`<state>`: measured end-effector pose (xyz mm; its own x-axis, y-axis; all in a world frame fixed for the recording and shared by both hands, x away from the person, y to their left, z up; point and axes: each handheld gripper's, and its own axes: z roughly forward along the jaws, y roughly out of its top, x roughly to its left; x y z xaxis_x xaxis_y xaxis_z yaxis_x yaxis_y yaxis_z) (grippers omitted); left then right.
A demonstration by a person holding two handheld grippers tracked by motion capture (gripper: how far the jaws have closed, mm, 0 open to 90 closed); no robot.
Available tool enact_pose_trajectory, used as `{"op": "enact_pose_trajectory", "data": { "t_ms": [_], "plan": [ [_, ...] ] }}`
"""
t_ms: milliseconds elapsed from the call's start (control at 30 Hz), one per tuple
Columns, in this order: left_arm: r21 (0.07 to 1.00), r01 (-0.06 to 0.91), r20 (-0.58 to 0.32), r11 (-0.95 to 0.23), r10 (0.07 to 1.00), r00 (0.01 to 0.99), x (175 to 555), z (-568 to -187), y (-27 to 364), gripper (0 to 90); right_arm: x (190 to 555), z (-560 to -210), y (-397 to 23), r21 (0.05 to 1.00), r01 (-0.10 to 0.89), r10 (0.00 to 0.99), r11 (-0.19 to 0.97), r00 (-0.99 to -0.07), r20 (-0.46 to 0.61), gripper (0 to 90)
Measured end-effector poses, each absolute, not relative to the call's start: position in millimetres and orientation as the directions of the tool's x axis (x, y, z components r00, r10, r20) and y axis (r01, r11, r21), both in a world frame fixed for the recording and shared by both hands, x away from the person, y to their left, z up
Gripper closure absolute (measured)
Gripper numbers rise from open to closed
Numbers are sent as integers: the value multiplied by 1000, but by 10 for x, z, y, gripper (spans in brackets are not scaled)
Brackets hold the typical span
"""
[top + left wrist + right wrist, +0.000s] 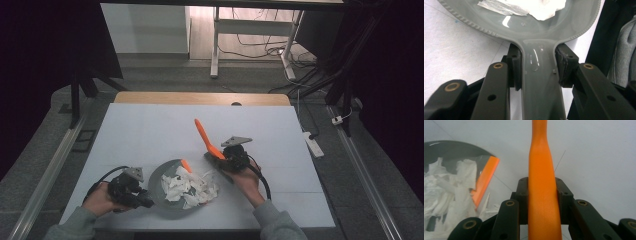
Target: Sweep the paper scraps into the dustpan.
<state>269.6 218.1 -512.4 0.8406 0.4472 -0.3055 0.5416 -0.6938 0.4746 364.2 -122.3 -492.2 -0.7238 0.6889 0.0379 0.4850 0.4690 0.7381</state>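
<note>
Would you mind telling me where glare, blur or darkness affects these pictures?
Left gripper view: bright glare on the grey pan, its handle soft up close. Right gripper view: the orange handle blurs near the lens. High view: evenly lit table, dark surroundings.

One grey dustpan, one orange brush, several torn paper scraps.

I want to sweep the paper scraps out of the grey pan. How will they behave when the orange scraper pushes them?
The paper scraps look thin and torn, so probably very light and floppy. They'll likely bunch and slide on the glossy pan rather than roll. Loose edges may slip under or past the scraper.
</note>
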Motion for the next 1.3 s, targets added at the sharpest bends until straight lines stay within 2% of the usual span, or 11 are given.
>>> {"op": "enact_pose_trajectory", "data": {
  "t_ms": [467, 867, 1067, 1300],
  "plan": [
    [474, 548, -312, -689, 451, 836, 2702, -5138, 2168, 611, 3475, -4947, -834, 735, 462, 627, 496, -776, 64, 703],
    [476, 553, -315, -684, 455, 833, 2707, -5148, 2161, 612, 3334, -4928, -593, 756, 451, 594, 475, -798, 103, 703],
    [479, 556, -319, -680, 455, 831, 2711, -5156, 2162, 611, 3241, -4890, -446, 778, 421, 524, 467, -840, 141, 703],
    [479, 557, -317, -678, 459, 830, 2710, -5158, 2162, 611, 3244, -4761, -529, 811, 384, 540, 441, -835, 102, 703]
  ]
}}
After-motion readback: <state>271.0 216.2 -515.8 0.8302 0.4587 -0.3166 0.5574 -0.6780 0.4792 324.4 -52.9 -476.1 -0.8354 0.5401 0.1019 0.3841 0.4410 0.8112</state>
